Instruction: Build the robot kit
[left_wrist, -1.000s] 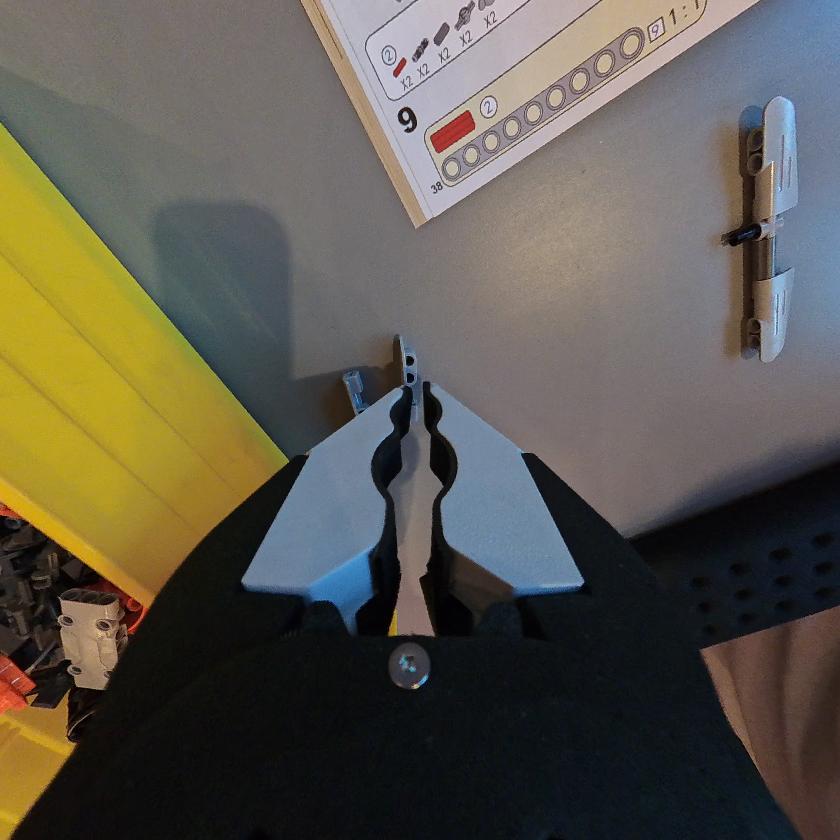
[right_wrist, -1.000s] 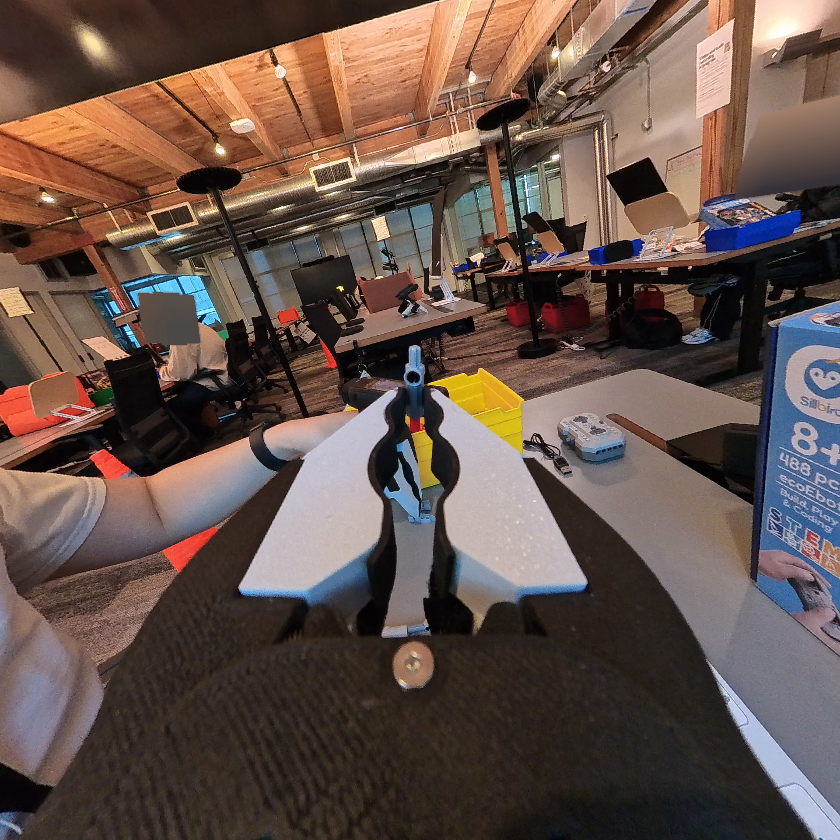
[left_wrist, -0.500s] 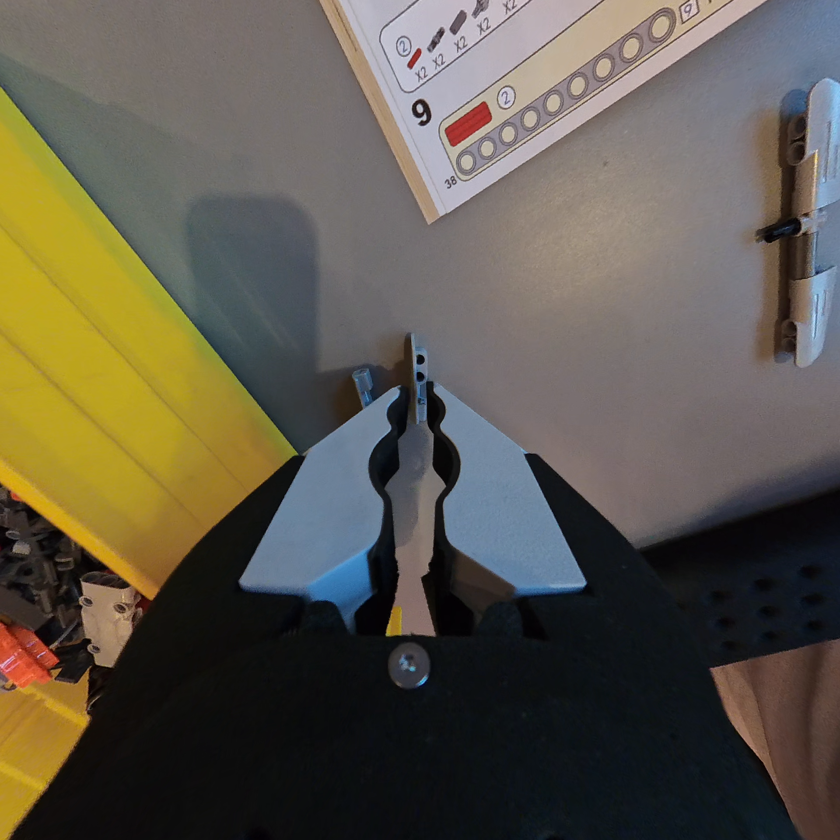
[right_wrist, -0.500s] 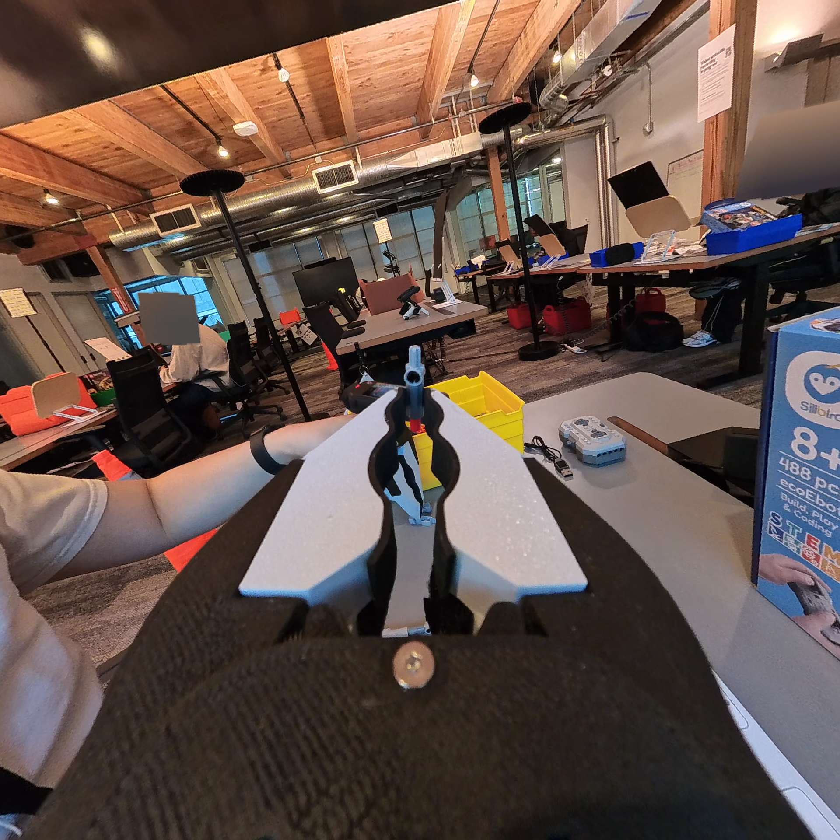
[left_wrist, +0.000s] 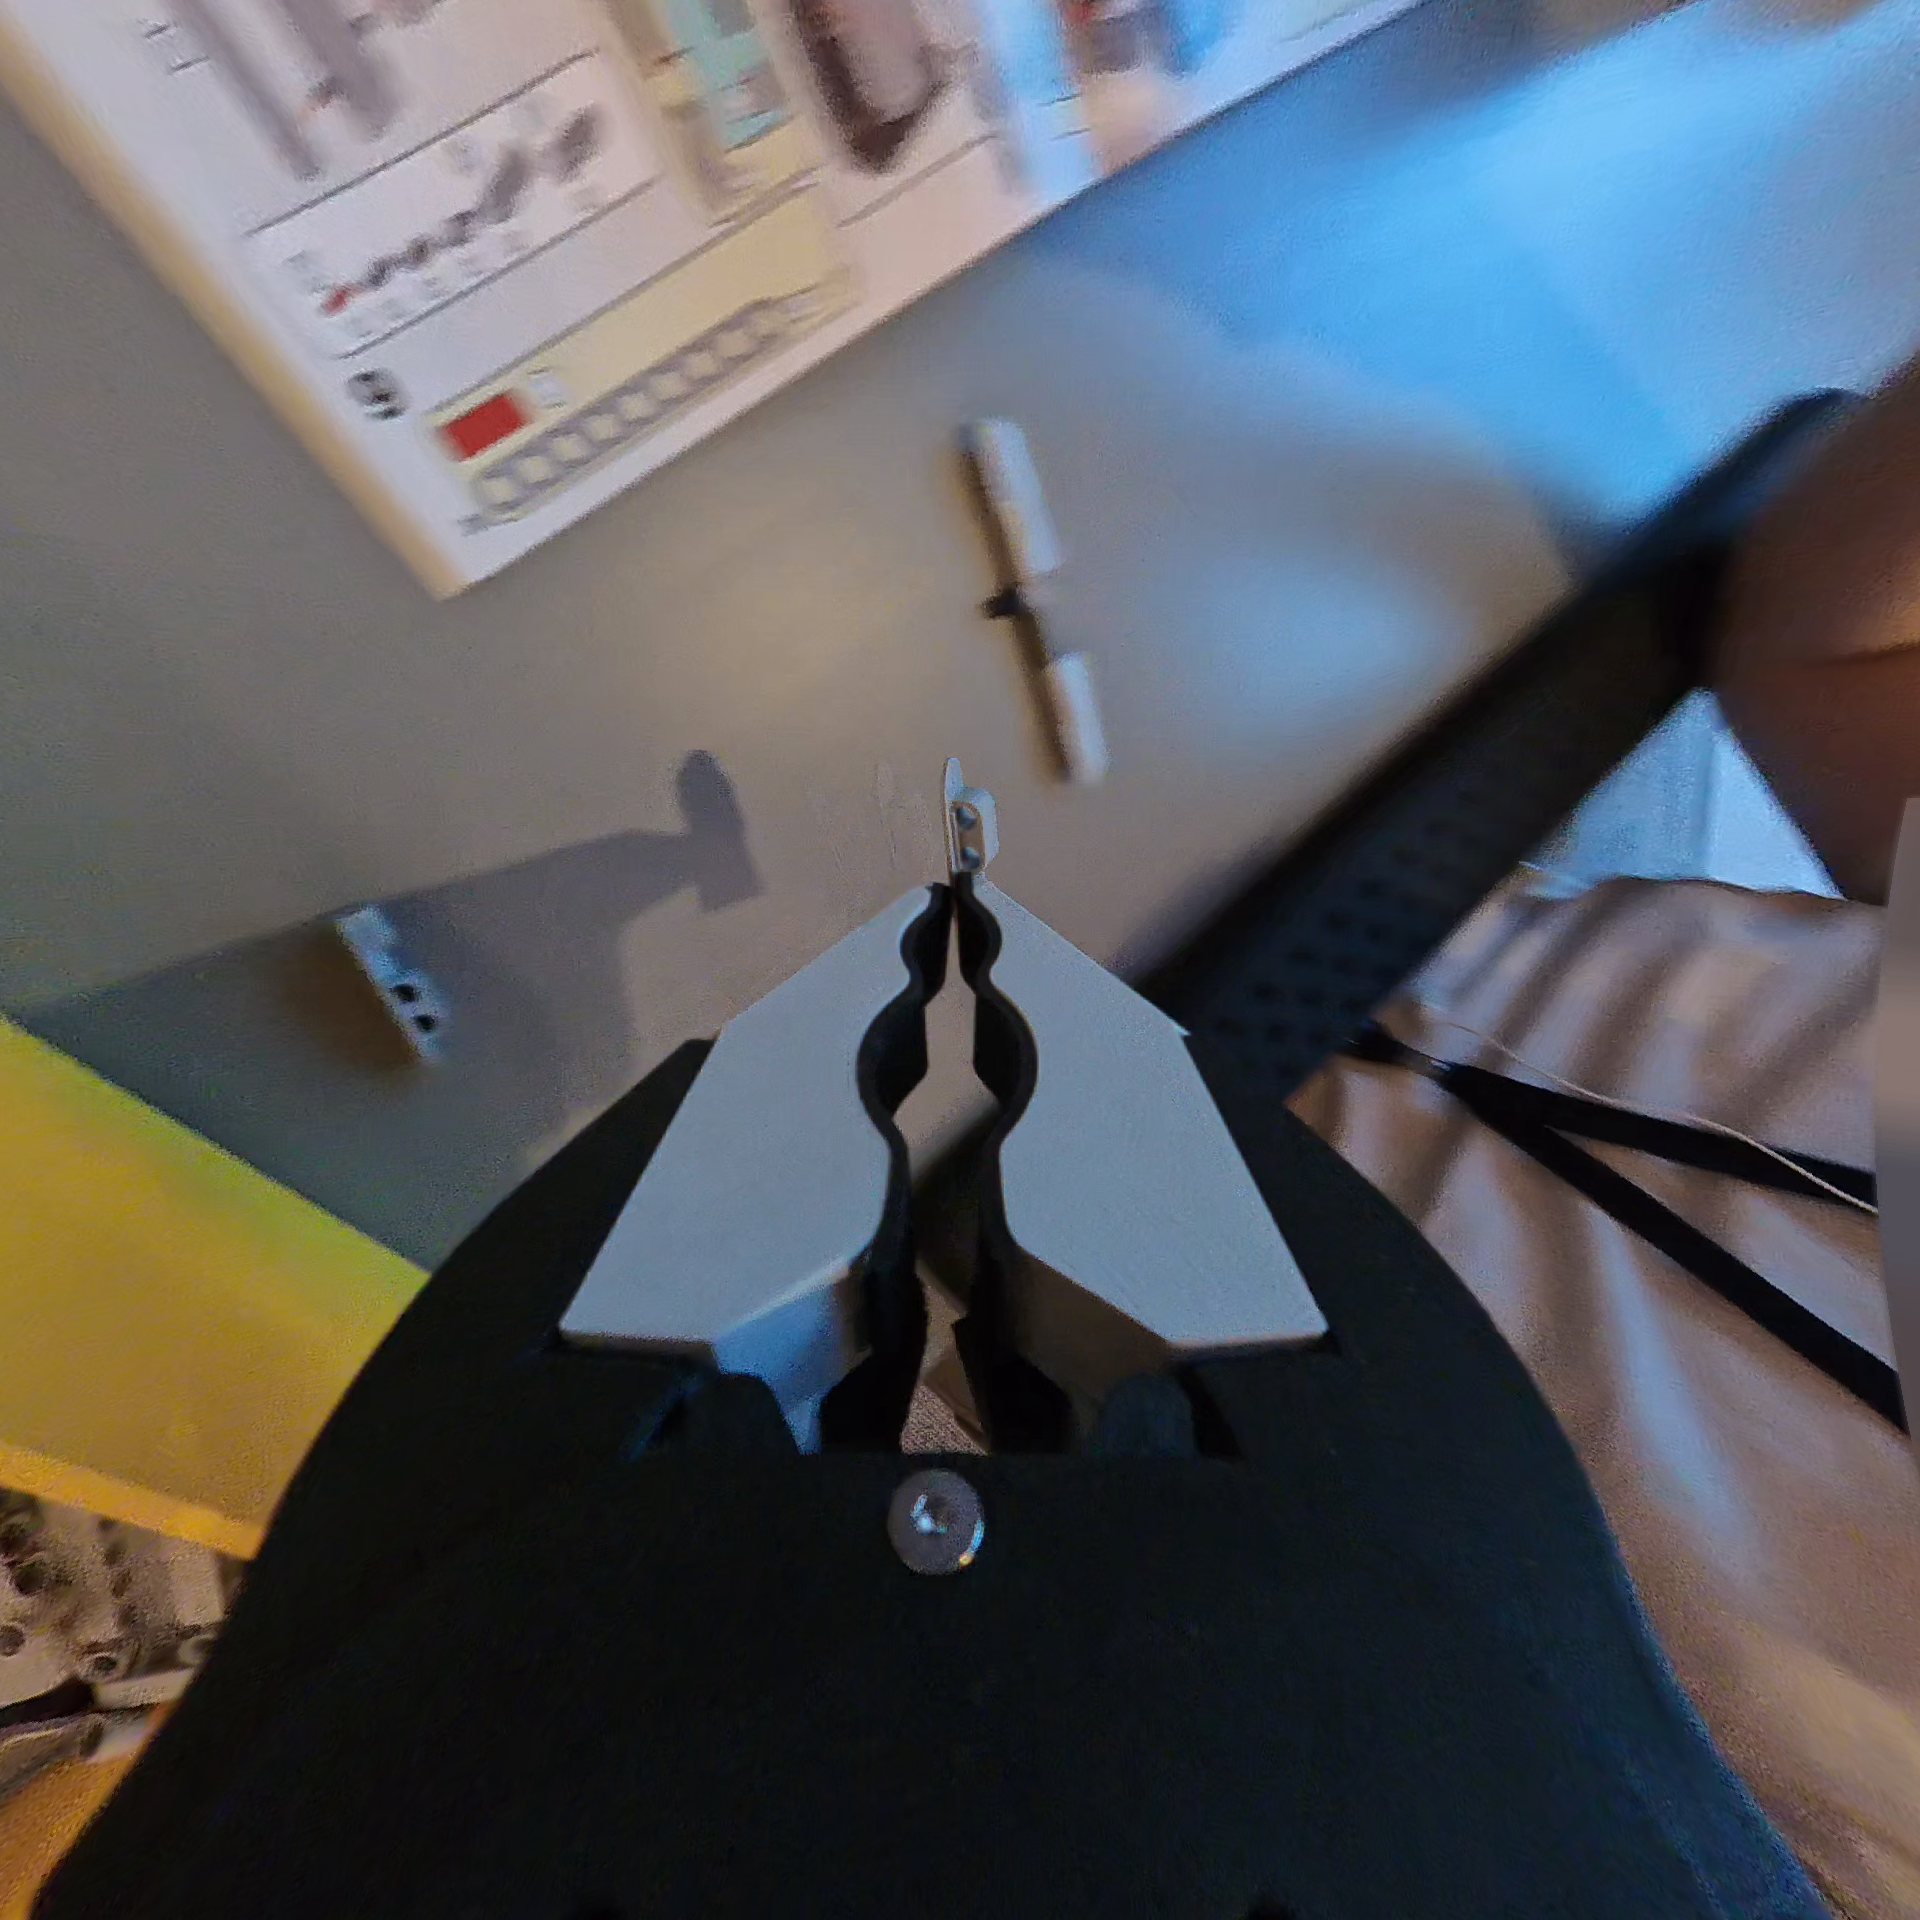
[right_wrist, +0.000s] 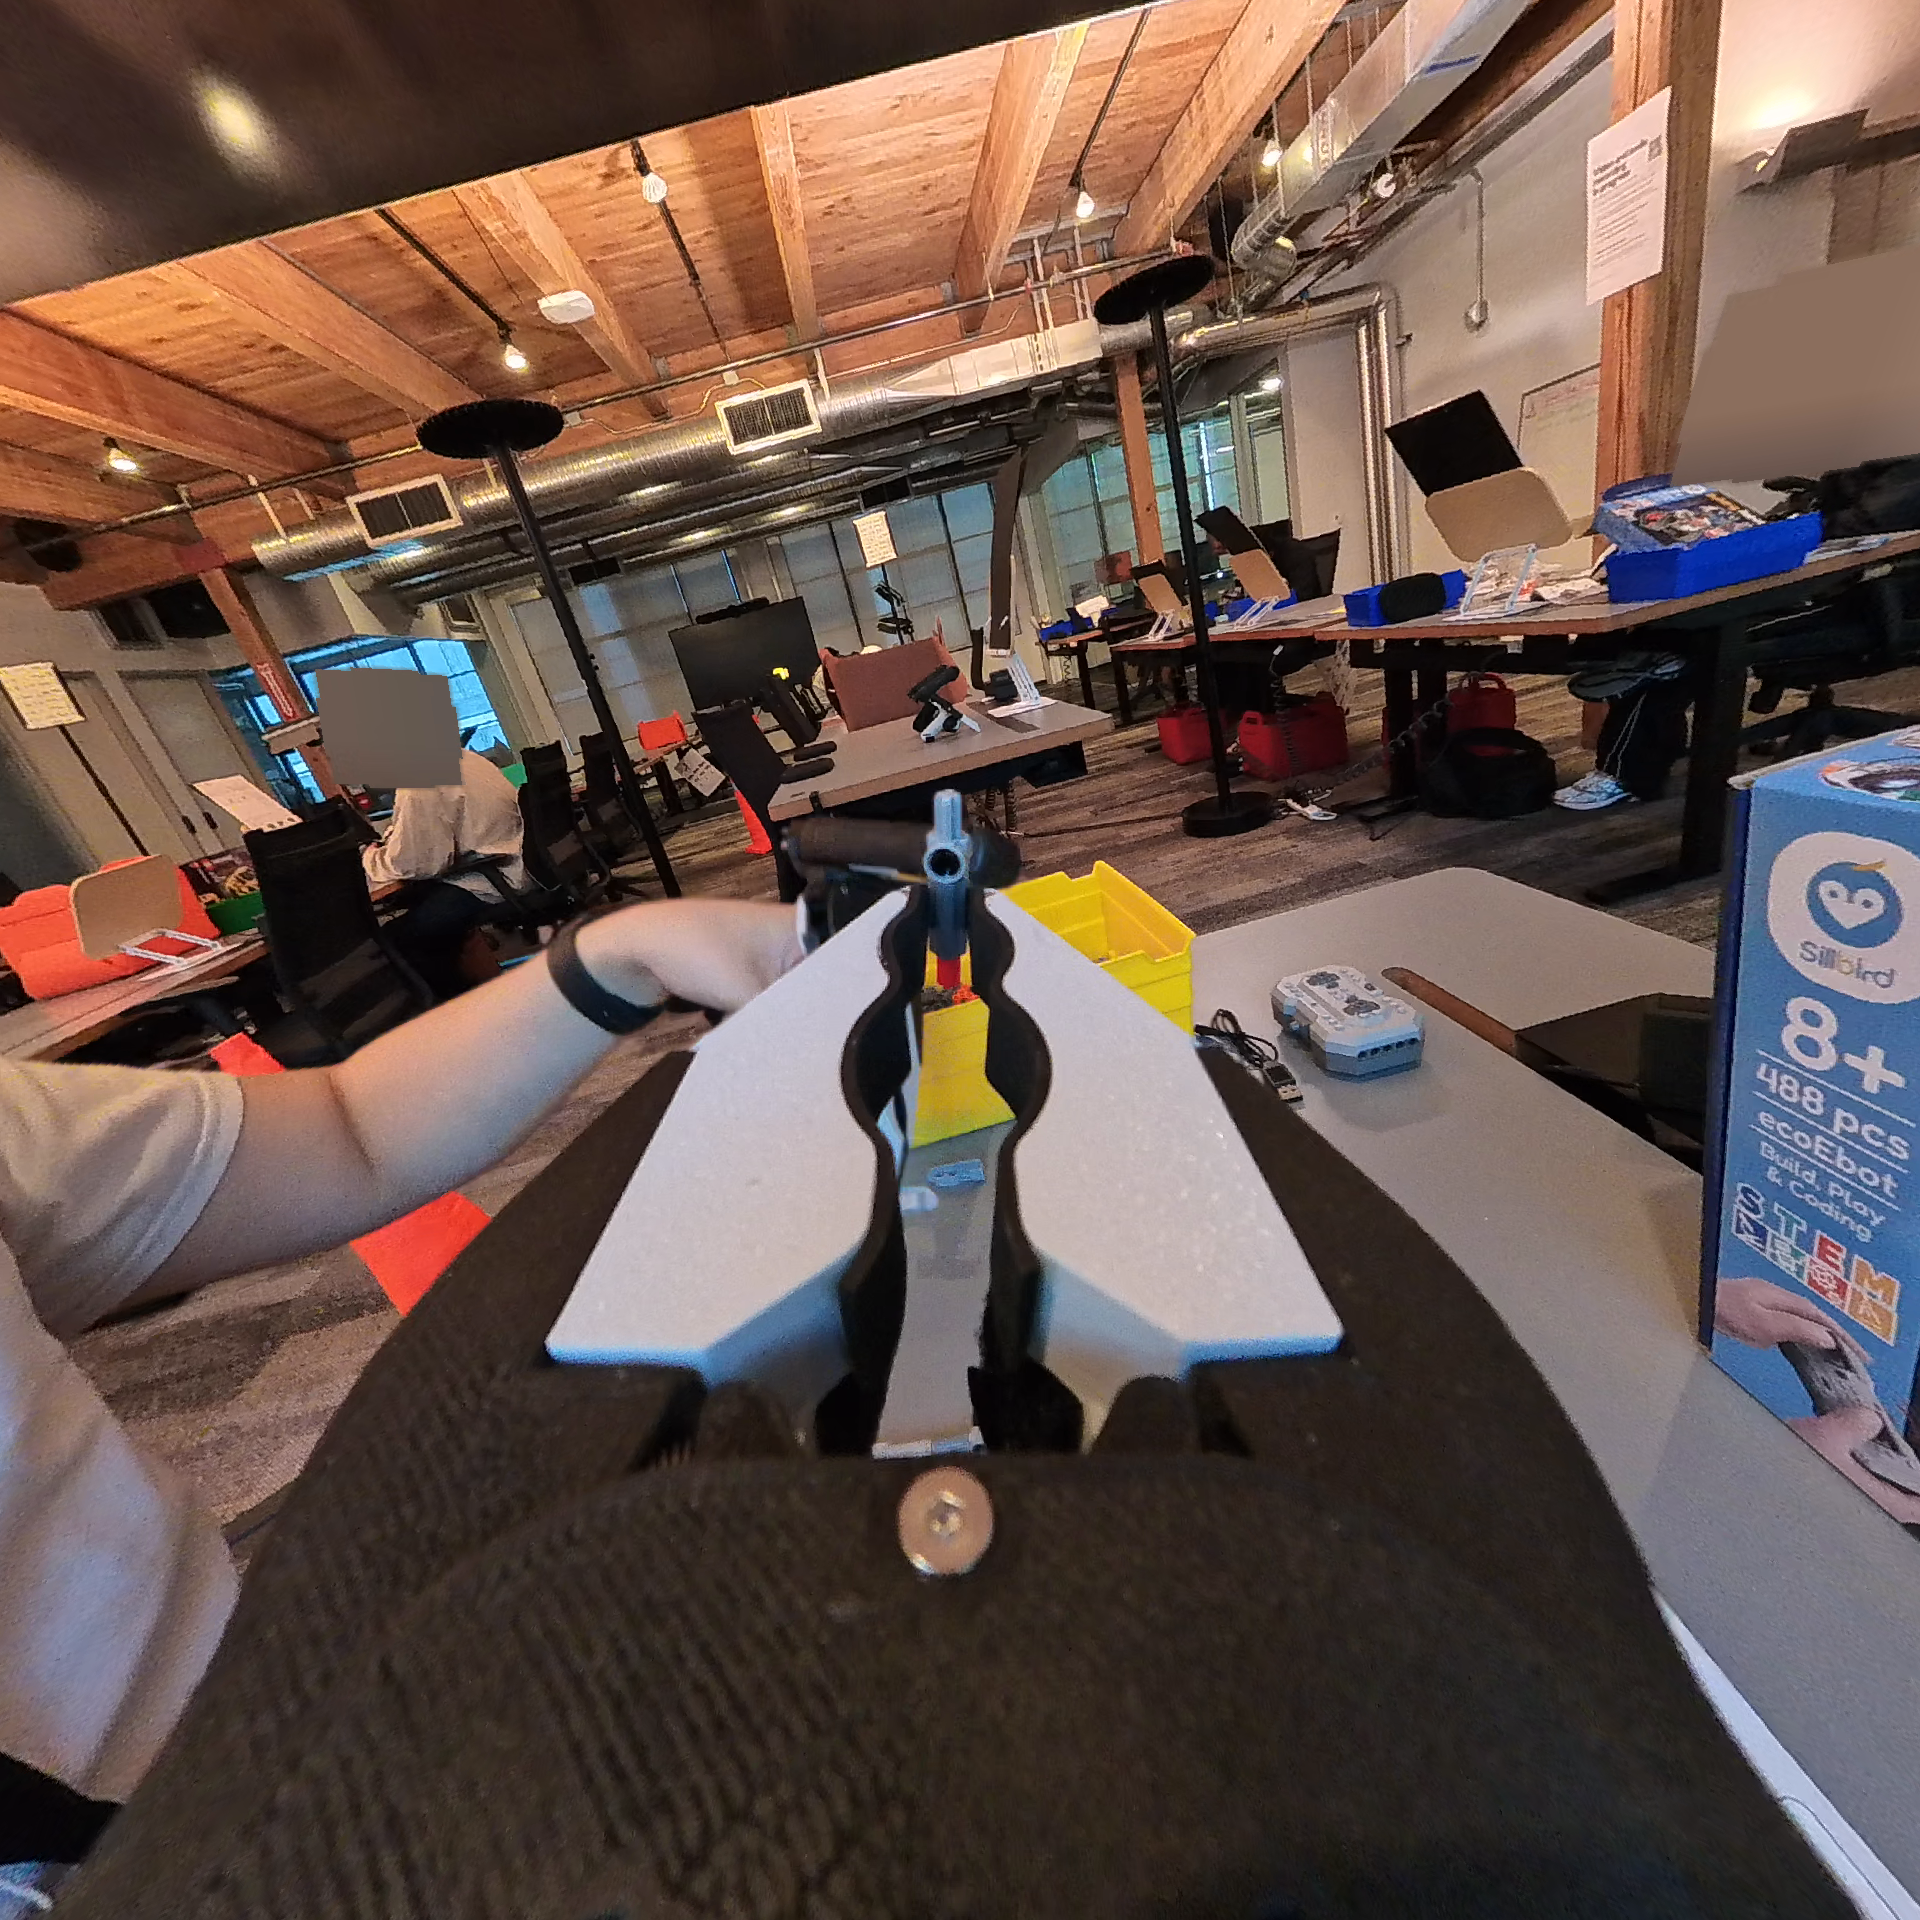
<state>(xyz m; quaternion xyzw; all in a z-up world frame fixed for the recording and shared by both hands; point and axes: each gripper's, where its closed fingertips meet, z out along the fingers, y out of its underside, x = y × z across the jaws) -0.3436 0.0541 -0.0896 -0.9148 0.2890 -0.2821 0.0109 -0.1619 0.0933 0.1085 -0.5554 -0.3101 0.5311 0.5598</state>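
In the left wrist view my left gripper (left_wrist: 954, 896) is shut on a small light grey panel piece (left_wrist: 968, 826) with two holes, held above the grey table (left_wrist: 727, 665). A similar small grey piece (left_wrist: 400, 985) lies on the table to the left. A long grey assembly (left_wrist: 1031, 613) with a black pin lies beyond the tips. In the right wrist view my right gripper (right_wrist: 948, 906) is shut on a grey connector (right_wrist: 948, 862) with a red pin below it, held up in the air. A person's arm (right_wrist: 468, 1060) reaches across behind it.
An open instruction booklet (left_wrist: 468, 260) lies at the far left of the table. A yellow parts bin (right_wrist: 1101, 925) stands at the table's far side and also shows in the left wrist view (left_wrist: 156, 1247). A grey controller (right_wrist: 1348, 1018), a cable and a blue box (right_wrist: 1829, 1091) are on the right. The gap from one gripper's tips to the other's is roughly 25 centimeters.
My left gripper has lifted and swung with the grey panel piece, leaving the other small piece farther off to the left. The right gripper has hardly moved.
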